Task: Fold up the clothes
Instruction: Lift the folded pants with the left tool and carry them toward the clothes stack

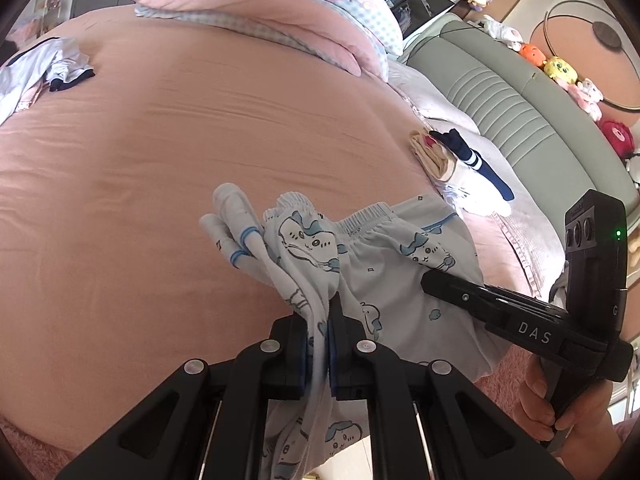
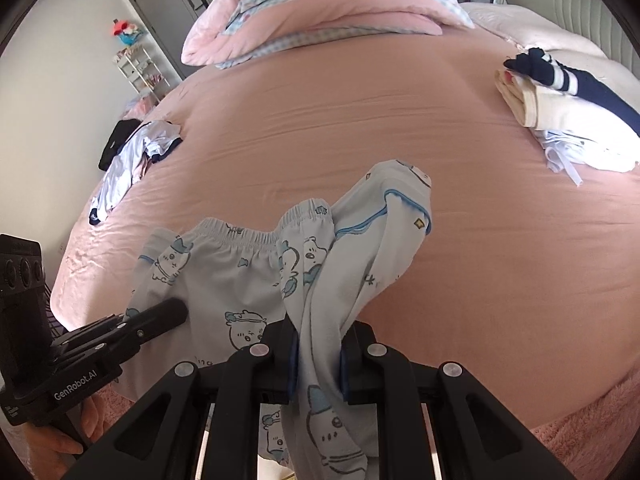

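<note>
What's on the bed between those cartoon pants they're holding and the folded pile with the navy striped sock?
Nothing: only bare pink bedsheet lies between the cartoon pants and the folded pile, clearest in the right wrist view.

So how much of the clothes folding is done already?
Some is done: a folded stack sits near the headboard. Right now both grippers, left and right, pinch the cartoon-print pajama pants, lifted and unfolded. Left to do: those pants and the crumpled white clothes at the far edge.

"DAS" on right gripper (image 1: 434,280); "GenRobot.AI" on left gripper (image 2: 178,312)
</note>
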`<state>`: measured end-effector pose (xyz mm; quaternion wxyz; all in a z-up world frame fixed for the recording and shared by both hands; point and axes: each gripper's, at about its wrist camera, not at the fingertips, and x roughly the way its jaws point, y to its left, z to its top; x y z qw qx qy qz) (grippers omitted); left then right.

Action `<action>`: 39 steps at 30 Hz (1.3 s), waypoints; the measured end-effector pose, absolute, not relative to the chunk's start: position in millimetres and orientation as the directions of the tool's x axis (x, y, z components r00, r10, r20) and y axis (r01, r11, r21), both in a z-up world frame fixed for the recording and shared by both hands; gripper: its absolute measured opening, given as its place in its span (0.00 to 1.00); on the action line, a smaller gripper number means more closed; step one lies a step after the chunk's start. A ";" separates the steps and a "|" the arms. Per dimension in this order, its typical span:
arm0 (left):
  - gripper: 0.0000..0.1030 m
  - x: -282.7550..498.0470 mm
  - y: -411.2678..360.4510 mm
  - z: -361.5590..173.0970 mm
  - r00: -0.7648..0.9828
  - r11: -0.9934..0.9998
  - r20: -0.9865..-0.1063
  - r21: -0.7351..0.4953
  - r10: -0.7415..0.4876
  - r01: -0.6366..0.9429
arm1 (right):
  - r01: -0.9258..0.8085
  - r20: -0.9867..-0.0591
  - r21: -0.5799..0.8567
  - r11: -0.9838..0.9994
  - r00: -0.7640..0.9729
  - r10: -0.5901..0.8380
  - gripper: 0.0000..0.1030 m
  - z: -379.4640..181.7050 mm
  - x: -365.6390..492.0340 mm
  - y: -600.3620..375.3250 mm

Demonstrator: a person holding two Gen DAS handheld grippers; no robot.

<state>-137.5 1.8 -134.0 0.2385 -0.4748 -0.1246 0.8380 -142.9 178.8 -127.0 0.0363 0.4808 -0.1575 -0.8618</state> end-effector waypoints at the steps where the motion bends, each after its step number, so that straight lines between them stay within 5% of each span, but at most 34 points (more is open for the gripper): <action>1: 0.05 -136.9 4.4 -131.4 -0.437 -0.852 -0.731 -0.443 0.524 -0.280 | -0.088 -0.816 0.301 -0.949 -0.540 -0.209 0.13 -125.3 -140.6 181.0; 27: 0.06 -278.2 329.5 25.5 -0.359 -0.661 -0.614 -0.379 0.703 -0.648 | -0.254 -0.744 0.214 -0.943 -0.668 0.011 0.14 18.3 -187.6 478.9; 39: 0.06 -359.4 397.7 -30.3 -0.348 -0.704 -0.663 -0.392 0.663 -0.593 | -0.295 -0.792 0.205 -0.933 -0.610 0.018 0.15 -38.4 -264.5 571.8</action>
